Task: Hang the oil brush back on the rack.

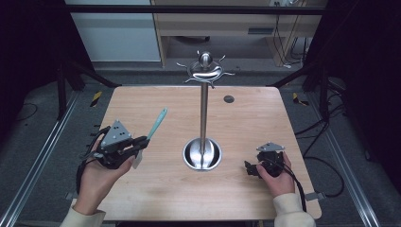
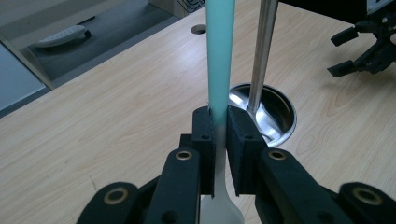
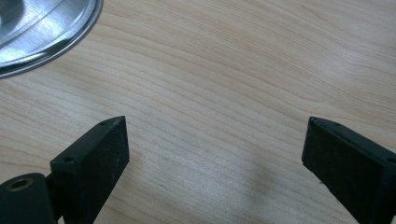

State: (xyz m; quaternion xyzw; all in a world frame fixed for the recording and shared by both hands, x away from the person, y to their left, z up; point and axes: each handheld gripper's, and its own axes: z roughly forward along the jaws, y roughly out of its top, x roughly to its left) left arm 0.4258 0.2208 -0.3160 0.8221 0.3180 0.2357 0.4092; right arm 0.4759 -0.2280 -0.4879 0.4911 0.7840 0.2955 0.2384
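Teal spatula [image 2: 219, 56] clamped in L gripper [image 2: 219, 135], R gripper [image 3: 215, 144] wide open

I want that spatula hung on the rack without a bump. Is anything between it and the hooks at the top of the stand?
Nothing visible is. The left gripper holds the spatula left of the pole, with open air between it and the hooks above. The right gripper sits open on the stand's far side.
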